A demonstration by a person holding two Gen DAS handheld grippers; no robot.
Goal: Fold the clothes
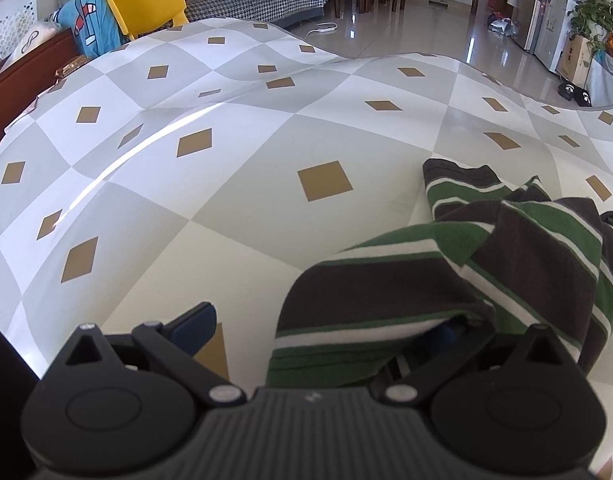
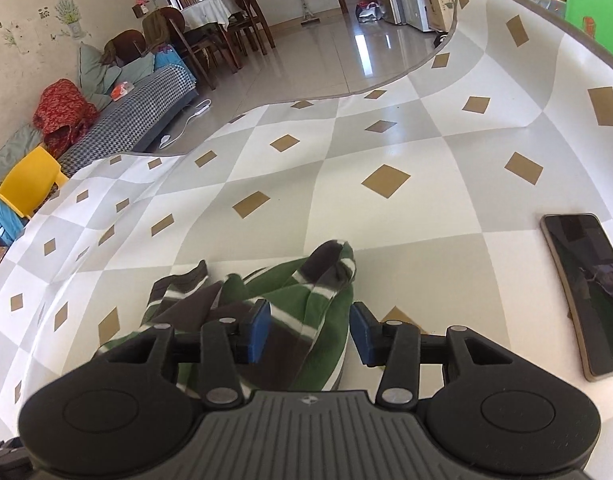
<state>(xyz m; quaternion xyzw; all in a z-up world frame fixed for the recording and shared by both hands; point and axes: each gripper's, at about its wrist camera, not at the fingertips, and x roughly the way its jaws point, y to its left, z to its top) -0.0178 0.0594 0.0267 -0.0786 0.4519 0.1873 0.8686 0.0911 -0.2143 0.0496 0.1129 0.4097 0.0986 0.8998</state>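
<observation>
Striped shirt, in green, dark brown and white bands, lies bunched on the checked tablecloth near the front edge of the table; its full outline cannot be made out, since in the left wrist view it runs off the right side and under the tool, and in the right wrist view its near part is cut off by the black body of the tool; the left gripper has its jaws spread wide, one blue pad bare over the cloth on the left, the other almost wholly buried under a fold of the shirt, so only a sliver of blue shows; whether that hidden pad presses on the fabric cannot be told, but nothing is pinched between the two; the right gripper is released, its two blue pads standing apart with a ridge of the shirt lying between them and a gap visible beside the right-hand pad; no earlier moment is on hand for comparison; a dark phone lies face up on the tablecloth well to the right of the shirt, its screen showing only a dim reflection; the far end of the tablecloth curls upward, hiding what is behind it.
</observation>
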